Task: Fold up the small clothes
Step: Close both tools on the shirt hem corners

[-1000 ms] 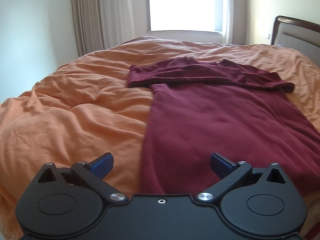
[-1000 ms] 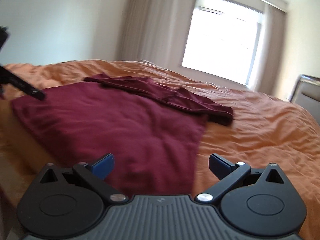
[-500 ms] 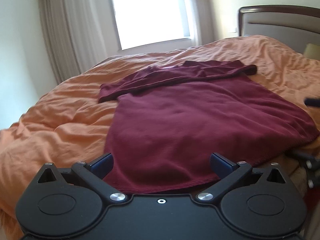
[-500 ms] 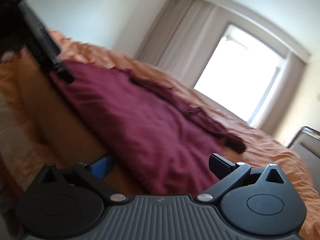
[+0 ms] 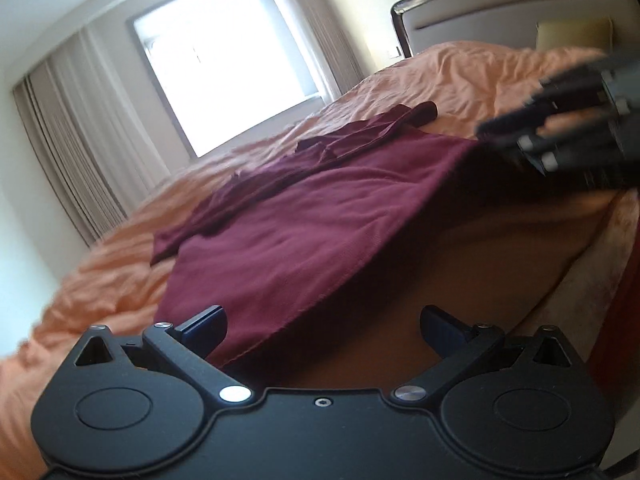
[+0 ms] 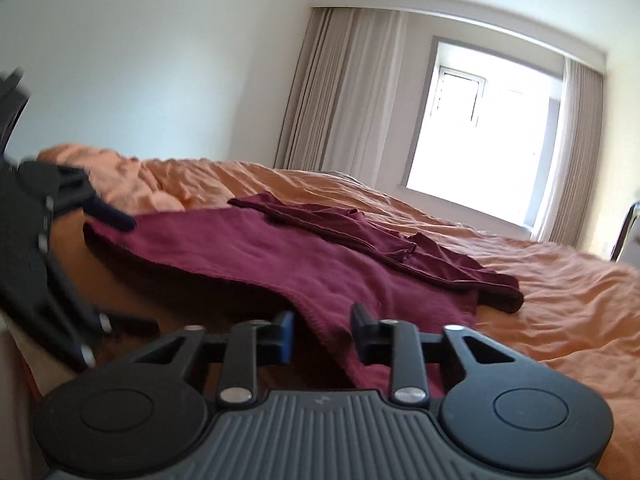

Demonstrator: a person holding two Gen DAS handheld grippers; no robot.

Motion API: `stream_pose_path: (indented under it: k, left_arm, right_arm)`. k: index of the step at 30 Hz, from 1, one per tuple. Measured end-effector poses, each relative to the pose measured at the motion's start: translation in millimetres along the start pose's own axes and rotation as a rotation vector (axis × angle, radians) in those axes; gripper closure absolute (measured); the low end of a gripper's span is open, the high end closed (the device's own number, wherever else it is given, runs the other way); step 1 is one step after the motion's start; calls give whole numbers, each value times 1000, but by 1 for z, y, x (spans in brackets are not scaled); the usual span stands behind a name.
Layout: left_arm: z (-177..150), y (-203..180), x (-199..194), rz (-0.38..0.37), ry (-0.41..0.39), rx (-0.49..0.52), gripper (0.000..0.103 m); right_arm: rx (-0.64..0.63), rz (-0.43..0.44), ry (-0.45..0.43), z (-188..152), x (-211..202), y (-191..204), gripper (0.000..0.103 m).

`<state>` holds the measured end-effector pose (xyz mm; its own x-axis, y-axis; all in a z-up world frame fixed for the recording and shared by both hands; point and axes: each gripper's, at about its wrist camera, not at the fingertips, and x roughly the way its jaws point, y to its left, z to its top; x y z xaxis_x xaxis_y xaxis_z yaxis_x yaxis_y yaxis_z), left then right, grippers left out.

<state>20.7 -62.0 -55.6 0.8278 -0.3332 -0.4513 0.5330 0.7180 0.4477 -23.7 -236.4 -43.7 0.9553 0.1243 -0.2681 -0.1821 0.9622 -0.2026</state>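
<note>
While spread flat, maroon shirt (image 5: 304,224), sleeves folded across.

I am low at the edge of a wide bed under a rumpled orange duvet (image 6: 540,292). Ahead, a bright white-framed window (image 6: 484,128) floods the room with daylight, flanked by pale beige pleated curtains (image 6: 340,92). Plain white walls (image 6: 160,60) surround me; a dark wooden headboard with grey padding (image 5: 500,12) stands to my right.

No text, label, brand, number or sign can be read in either view.
</note>
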Motion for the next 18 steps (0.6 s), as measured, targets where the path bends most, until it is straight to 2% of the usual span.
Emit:
stream_pose_path:
  k: [3, 9, 11, 15, 18]
  left_arm:
    - [6, -3, 4, 54, -24, 28, 1]
    - [6, 15, 8, 113, -25, 64, 24]
    - [2, 22, 7, 131, -19, 78, 37]
    - [-12, 32, 0, 191, -15, 107, 40]
    - [-21, 36, -3, 263, -12, 125, 41]
  right_arm:
    - [36, 7, -7, 6, -2, -6, 80]
    - [59, -5, -8, 7, 6, -12, 83]
    - [64, -7, -8, 7, 4, -13, 84]
    - [82, -3, -8, 8, 3, -15, 84]
    - [70, 0, -2, 8, 3, -14, 84]
